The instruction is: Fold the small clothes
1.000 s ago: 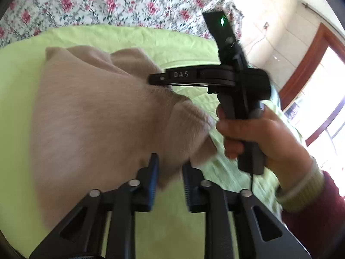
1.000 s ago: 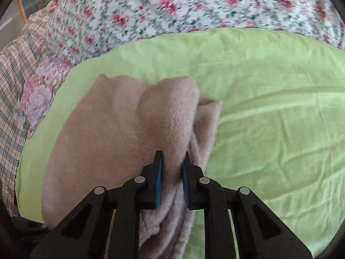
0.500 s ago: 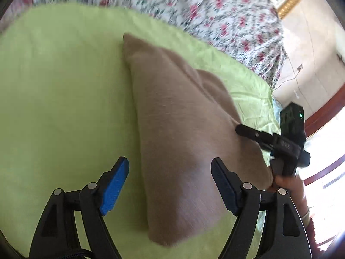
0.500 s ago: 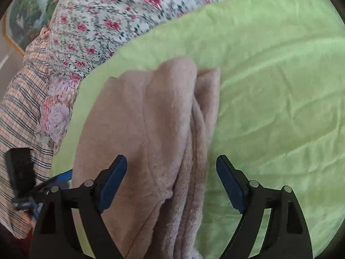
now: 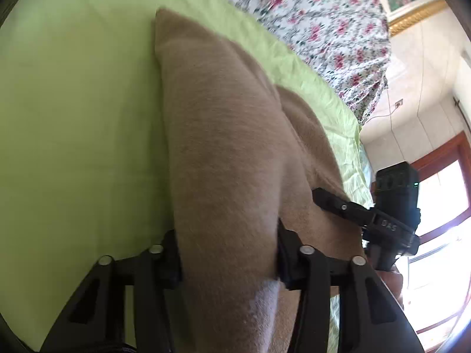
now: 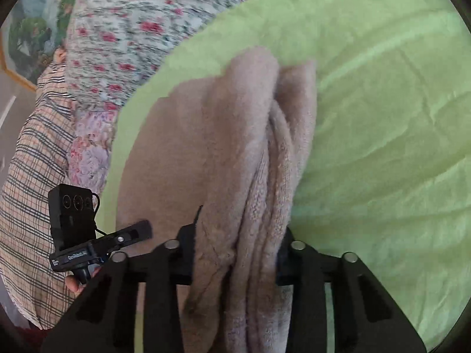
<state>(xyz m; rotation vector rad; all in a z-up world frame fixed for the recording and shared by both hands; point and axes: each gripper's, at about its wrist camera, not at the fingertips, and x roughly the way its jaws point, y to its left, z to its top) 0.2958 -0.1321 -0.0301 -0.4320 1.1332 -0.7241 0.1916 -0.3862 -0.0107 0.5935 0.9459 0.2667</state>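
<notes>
A beige fleece garment (image 5: pixel 223 147) lies folded lengthwise on the green sheet (image 5: pixel 73 117). My left gripper (image 5: pixel 228 253) is closing, its jaws pressing both sides of the garment's near end. In the right wrist view the same garment (image 6: pixel 206 147) shows bunched, layered edges. My right gripper (image 6: pixel 238 244) is closing too, squeezing those layers between its pads. One finger (image 5: pixel 332 203) of the right gripper lies over the cloth at the right of the left wrist view. A finger (image 6: pixel 132 234) of the left gripper shows at the lower left of the right wrist view.
A floral quilt (image 5: pixel 309 14) lies beyond the green sheet (image 6: pixel 382 117). A plaid cloth (image 6: pixel 32 176) sits to the left. A bright window with a wooden frame (image 5: pixel 441 206) is at the right, behind the hand (image 5: pixel 394 282) holding the right gripper.
Both grippers let go, opened wide, and have closed again on the garment. The left one swung along the garment to its near end; the right one stayed at the bunched edge.
</notes>
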